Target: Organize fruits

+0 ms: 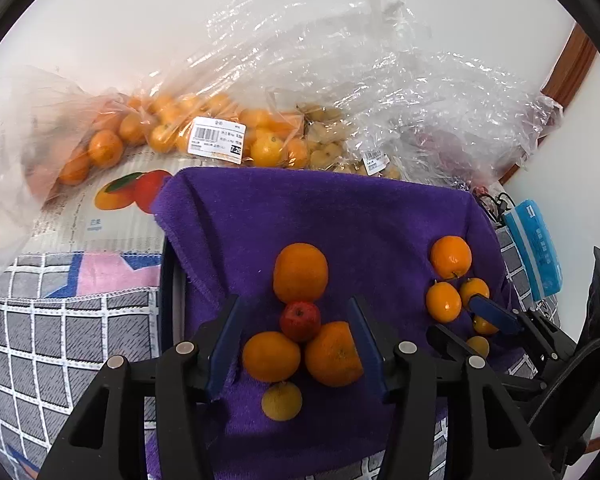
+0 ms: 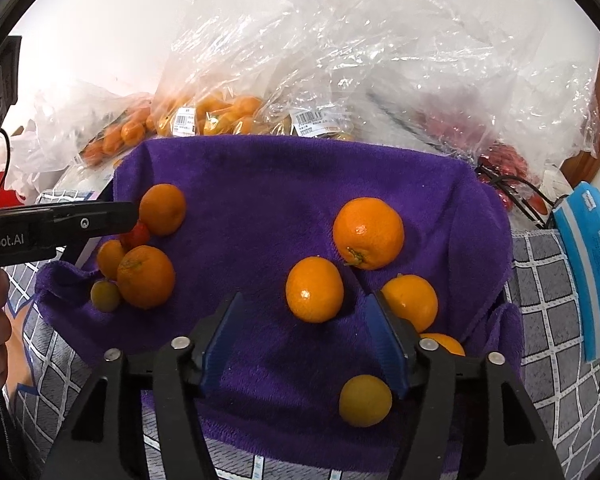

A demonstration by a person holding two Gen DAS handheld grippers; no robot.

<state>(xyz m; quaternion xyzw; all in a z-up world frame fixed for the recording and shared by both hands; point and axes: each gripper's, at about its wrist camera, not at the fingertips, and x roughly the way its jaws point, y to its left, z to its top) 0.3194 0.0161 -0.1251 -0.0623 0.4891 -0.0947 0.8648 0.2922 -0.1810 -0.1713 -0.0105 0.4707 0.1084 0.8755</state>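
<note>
The left gripper (image 1: 296, 334) stands released, its blue pads apart around a cluster on the purple towel (image 1: 340, 208): a small red apple (image 1: 300, 320) touching three oranges, the nearest (image 1: 334, 354) just beside the right pad. The right gripper (image 2: 302, 338) is likewise released; one mandarin (image 2: 314, 289) lies between its fingertips, untouched. A larger orange (image 2: 368, 233) sits beyond. Bagged citrus (image 1: 220, 128) lies behind the towel.
</note>
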